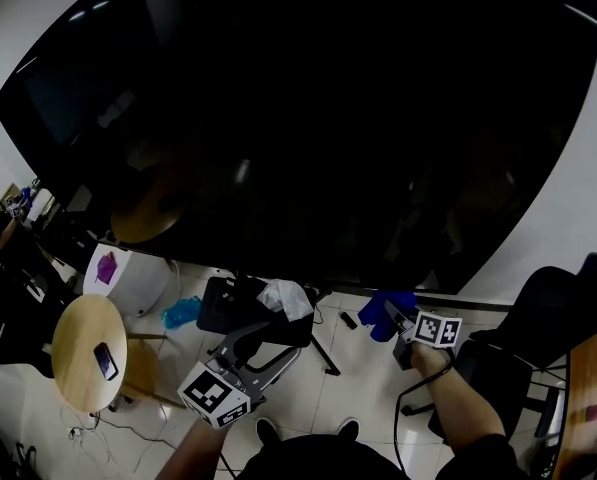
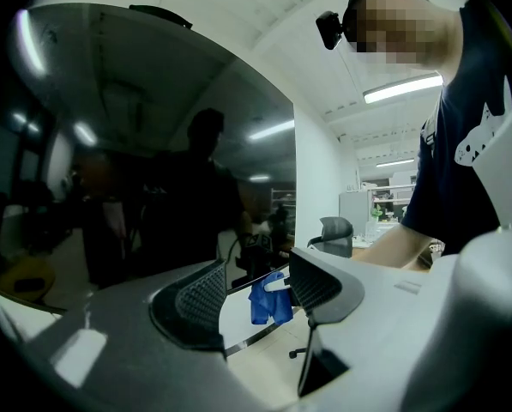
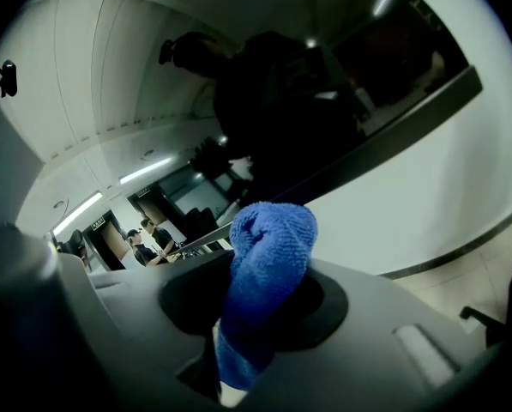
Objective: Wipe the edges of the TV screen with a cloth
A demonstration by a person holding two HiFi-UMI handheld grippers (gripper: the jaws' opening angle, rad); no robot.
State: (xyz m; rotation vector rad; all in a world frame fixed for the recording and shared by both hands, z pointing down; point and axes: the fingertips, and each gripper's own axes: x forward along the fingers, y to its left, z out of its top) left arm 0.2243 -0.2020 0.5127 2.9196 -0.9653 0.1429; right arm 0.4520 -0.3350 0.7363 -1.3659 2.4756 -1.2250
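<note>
The big black TV screen fills the upper head view, and its lower edge runs just above my hands. My right gripper is below that edge, right of centre, shut on a bunched blue cloth. In the right gripper view the cloth sticks up between the jaws, with the TV's dark bottom frame beyond it. My left gripper is lower left, open and empty. In the left gripper view its fingers stand apart, the blue cloth is far off between them, and the screen lies to the left.
Under the TV stands a black office chair with a white rag on it. A round wooden table with a phone, a white bin and a blue bag are at left. A black chair and a wooden tabletop are at right.
</note>
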